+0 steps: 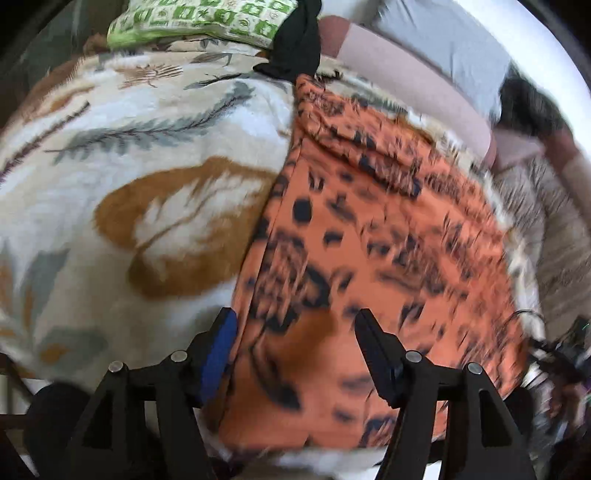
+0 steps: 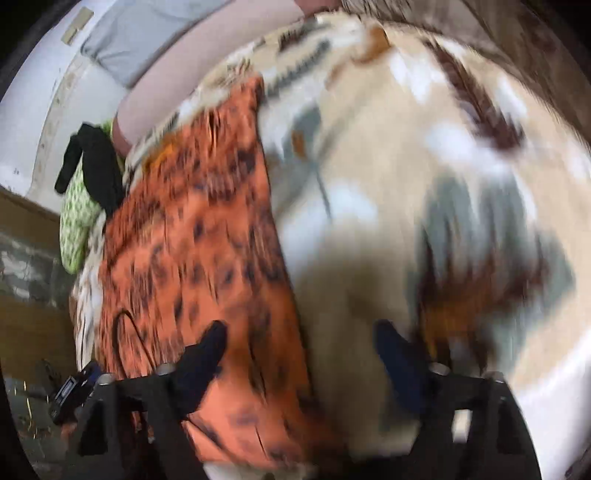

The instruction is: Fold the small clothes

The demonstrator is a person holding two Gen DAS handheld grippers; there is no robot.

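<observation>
1. Nearest the left wrist camera, the left hand-held gripper (image 1: 295, 336) stands wide apart with nothing between its fingers; its blue-padded finger (image 1: 219, 354) sits at the left edge of the orange garment (image 1: 369, 236), and the other finger lies over the cloth.
2. Close to the right wrist camera, the right hand-held gripper (image 2: 299, 350) is also spread wide and holds nothing; one finger (image 2: 205, 354) is over the orange garment (image 2: 192, 240), the other over the blanket (image 2: 406, 147). Whether either gripper touches the cloth I cannot tell, as both views are smeared by motion.
3. That orange garment, printed with dark spots, lies spread as a long, fairly flat panel on the leaf-patterned blanket (image 1: 129, 166), running from near to far. A ridge crosses its far part, perhaps a fold or waistband; the blur keeps me from saying which.
4. My judgement: the piece looks laid out or partly doubled lengthwise, but no compact fold is finished. Crosswise folds seem to be left.
5. Beyond its far end, a black garment (image 1: 295, 40) lies crumpled, touching a green-patterned cloth (image 1: 199, 18); the black one appears unfolded, so likely waiting its turn.
6. Farther off, a pink and grey cushion edge (image 1: 406, 66) borders the blanket.
</observation>
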